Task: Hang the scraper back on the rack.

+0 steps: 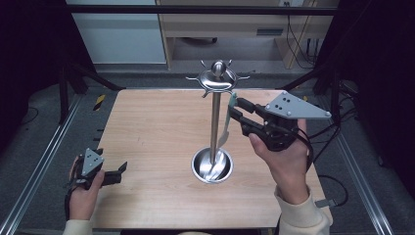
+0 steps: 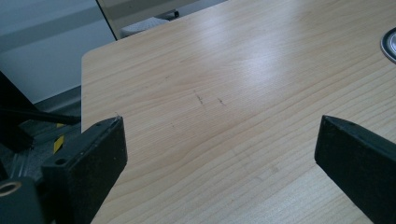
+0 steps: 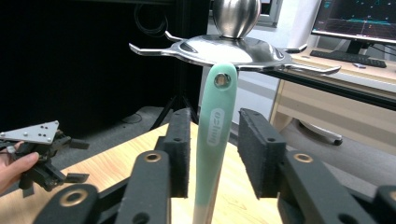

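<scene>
One mint-green utensil handle (image 3: 215, 135) hangs by the hole at its top from a hook of the steel rack (image 1: 217, 78), on the rack's right side, and drops alongside the pole toward the round base (image 1: 212, 165). In the high view the handle (image 1: 226, 122) sits just right of the pole, with a shiny utensil end lying in the base dish; what kind of utensil it is you cannot tell from these views.

Your right gripper (image 1: 237, 111) is raised level with the upper handle. In the right gripper view its jaws stand on either side of the handle with a small gap at each pad, so they are apart and not pressing it. Your right hand (image 1: 284, 161) holds that gripper over the right part of the wooden table (image 1: 151, 147), and the rack stands at the table's middle, its base toward the near edge.

Your left gripper (image 1: 120, 170) rests low at the near left edge of the table, held in your left hand (image 1: 83, 193), well apart from the rack. Its jaws are wide apart over bare wood, with nothing between them.
</scene>
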`<state>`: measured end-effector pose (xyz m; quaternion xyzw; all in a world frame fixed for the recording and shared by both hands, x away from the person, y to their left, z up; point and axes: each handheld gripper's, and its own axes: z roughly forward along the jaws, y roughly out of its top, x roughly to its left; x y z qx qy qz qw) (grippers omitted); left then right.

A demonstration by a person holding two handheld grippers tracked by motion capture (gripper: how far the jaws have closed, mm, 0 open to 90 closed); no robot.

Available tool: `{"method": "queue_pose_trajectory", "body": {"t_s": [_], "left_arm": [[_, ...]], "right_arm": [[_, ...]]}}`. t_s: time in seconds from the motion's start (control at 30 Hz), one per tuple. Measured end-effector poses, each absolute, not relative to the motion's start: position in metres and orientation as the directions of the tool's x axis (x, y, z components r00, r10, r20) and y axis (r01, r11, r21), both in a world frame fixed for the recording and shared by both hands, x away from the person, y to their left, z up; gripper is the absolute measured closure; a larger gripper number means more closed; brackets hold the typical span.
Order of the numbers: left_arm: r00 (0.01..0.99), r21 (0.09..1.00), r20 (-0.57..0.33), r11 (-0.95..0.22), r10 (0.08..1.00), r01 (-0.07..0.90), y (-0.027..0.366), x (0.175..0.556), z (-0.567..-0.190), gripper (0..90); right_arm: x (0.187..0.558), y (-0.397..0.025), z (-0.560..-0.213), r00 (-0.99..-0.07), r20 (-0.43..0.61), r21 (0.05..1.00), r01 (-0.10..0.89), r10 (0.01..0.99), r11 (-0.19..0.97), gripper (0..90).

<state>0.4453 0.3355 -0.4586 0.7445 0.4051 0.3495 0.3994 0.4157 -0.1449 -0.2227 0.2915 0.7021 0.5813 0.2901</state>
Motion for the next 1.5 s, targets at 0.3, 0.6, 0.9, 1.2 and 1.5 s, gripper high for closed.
{"method": "queue_pose_trajectory", "body": {"t_s": [0.3,0.6,0.9,1.2,1.5], "left_arm": [[0.426,0.877,0.199,-0.354,0.882,0.325,0.336,0.445,-0.459,2.1],[0.426,0.877,0.199,-0.355,0.883,0.324,0.336,0.445,-0.458,2.1],[0.426,0.875,0.199,-0.356,0.882,0.328,0.336,0.445,-0.459,2.1],[0.426,0.875,0.197,-0.355,0.883,0.330,0.336,0.445,-0.459,2.1],[0.431,0.871,0.204,-0.364,0.879,0.330,0.334,0.446,-0.460,2.1]], "right_arm": [[0.416,-0.158,-0.220,-0.588,-0.083,0.980,0.099,0.804,0.173,42.4],[0.429,-0.175,-0.229,-0.486,-0.074,0.969,0.173,0.871,0.179,26.7],[0.444,-0.185,-0.248,-0.412,-0.104,0.962,0.191,0.905,0.197,11.2],[0.458,-0.194,-0.270,-0.407,-0.103,0.950,0.232,0.908,0.211,7.8],[0.472,-0.200,-0.298,-0.380,-0.072,0.942,0.279,0.922,0.188,8.8]]}}
